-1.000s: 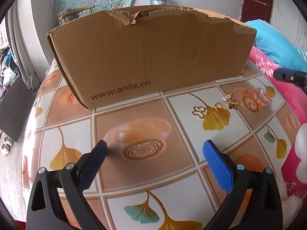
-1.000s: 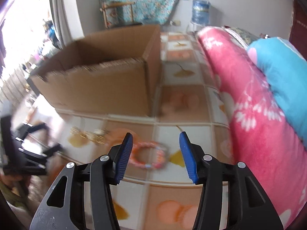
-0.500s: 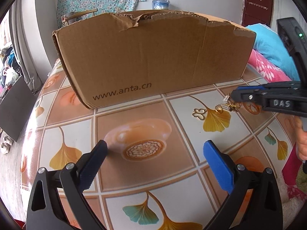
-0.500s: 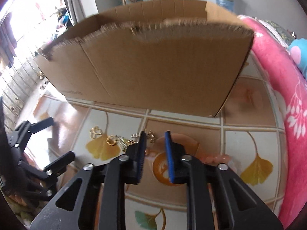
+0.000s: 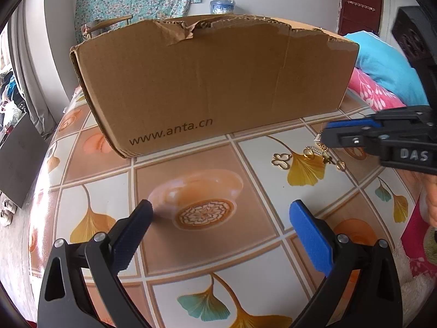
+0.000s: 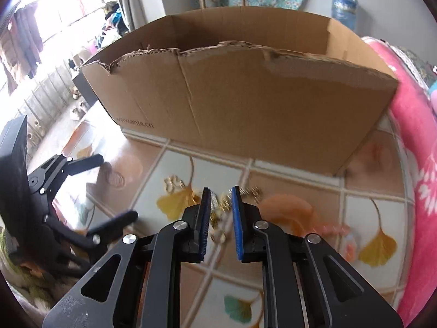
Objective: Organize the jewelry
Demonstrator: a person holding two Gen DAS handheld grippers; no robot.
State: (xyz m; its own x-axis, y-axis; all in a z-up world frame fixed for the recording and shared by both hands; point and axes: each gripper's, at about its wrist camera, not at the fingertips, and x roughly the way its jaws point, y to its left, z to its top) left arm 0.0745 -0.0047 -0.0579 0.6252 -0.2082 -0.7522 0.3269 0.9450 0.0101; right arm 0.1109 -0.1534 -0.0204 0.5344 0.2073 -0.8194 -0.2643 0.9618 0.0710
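Small gold jewelry pieces lie on the tiled tabletop, a clover-shaped gold charm to their left. My right gripper hangs just above them, its jaws narrowed to a small gap around a silvery piece at the left pad; it also shows in the left wrist view. A pink bead bracelet lies blurred to its right. My left gripper is wide open and empty, low over the table. An open cardboard box stands behind.
A pink floral blanket and a blue pillow border the table's right side. The box has torn upper edges. A dark panel stands off the table's left side. A water jug stands behind the box.
My right gripper swung in from the right over the gold jewelry and narrowed its jaws from wide open to a small gap. My left gripper stayed almost still.
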